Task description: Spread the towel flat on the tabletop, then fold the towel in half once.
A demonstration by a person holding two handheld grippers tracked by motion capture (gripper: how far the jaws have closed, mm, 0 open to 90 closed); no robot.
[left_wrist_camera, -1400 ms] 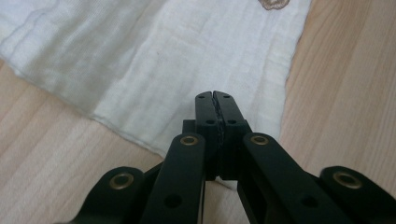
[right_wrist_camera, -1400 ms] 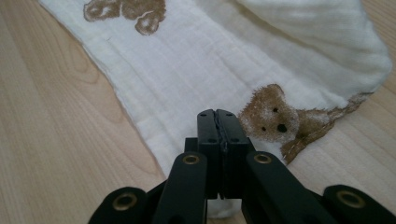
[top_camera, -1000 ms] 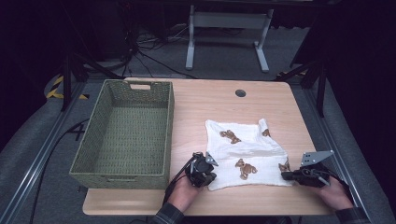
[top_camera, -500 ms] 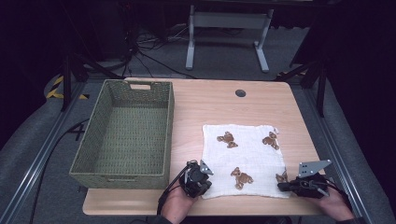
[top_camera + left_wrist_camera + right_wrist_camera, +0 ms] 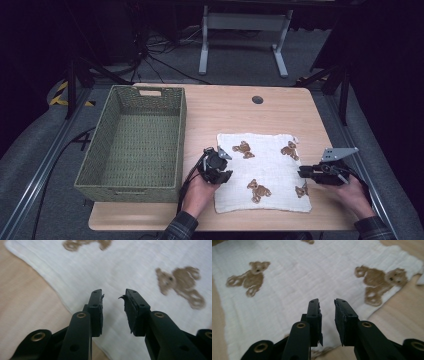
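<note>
Dark floor with cables surrounds the wooden table (image 5: 235,112) in the high view. On its left part stands a green woven basket (image 5: 135,142). On the right part a white cloth (image 5: 272,170) printed with brown teddy bears lies flat and spread out, almost a square, with its near edge close to the table's front edge. The left gripper (image 5: 220,167) is at the cloth's left edge, held by a hand (image 5: 197,192), and the right gripper (image 5: 306,173) is at the cloth's right edge, near the front corner.

From the left gripper view, the left gripper (image 5: 113,296) hangs over the cloth (image 5: 125,267) beside its edge. The jaws have just been opening; they stand a little apart and nothing is between them. The fabric looks soft and finely ribbed, with one bear (image 5: 181,286) to the right.

From the right gripper view, the right gripper (image 5: 327,303) is over the cloth (image 5: 307,275) too. Its jaws have also just been opening, with a narrow gap and no fabric pinched. One bear (image 5: 249,277) is at the left and another bear (image 5: 380,281) near the right corner
</note>
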